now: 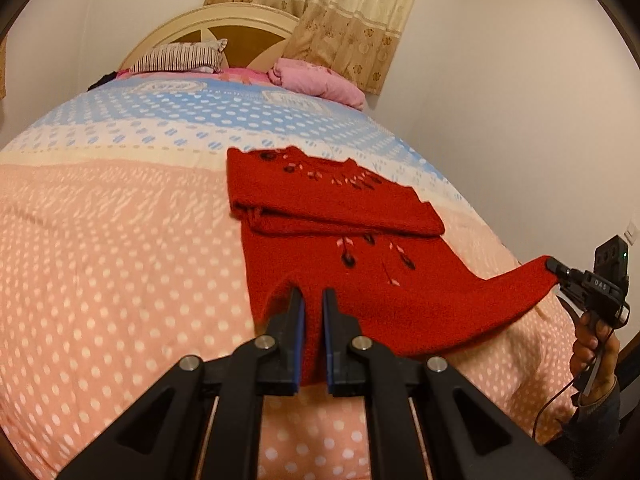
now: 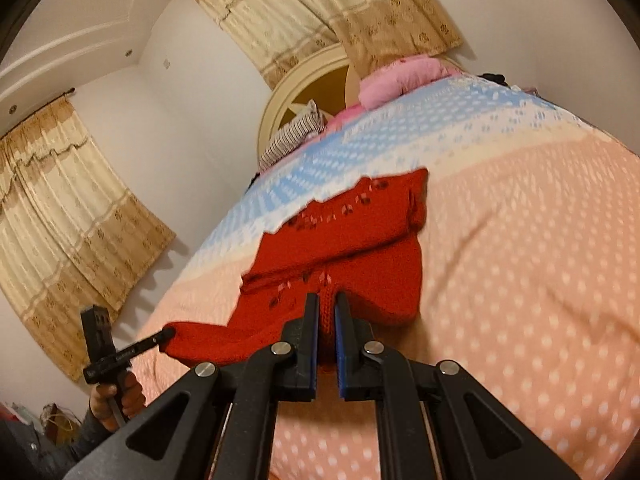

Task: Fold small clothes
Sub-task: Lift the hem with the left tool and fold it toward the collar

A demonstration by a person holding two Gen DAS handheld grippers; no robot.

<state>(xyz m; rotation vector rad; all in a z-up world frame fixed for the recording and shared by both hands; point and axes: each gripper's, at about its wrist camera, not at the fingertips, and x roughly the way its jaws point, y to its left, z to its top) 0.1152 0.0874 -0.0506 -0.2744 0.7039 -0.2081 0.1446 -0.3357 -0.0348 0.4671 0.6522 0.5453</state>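
A red knitted sweater (image 1: 340,208) with dark flower embroidery lies on the bed, its sleeves folded across the chest. My left gripper (image 1: 313,294) is shut on the near hem, with red knit pinched between its blue pads. My right gripper (image 1: 554,266) is shut on the other hem corner at the right and holds it stretched out above the bed. In the right wrist view the sweater (image 2: 360,248) runs away from the right gripper (image 2: 327,300), which clamps a fold of knit. The left gripper (image 2: 168,334) holds the corner at the left.
The bed cover (image 1: 120,240) is pink with white dots, turning blue farther off. A striped pillow (image 1: 180,58) and a pink quilt (image 1: 320,82) lie by the headboard (image 1: 224,20). Curtains (image 2: 72,208) hang behind. A hand (image 1: 592,352) grips the right tool.
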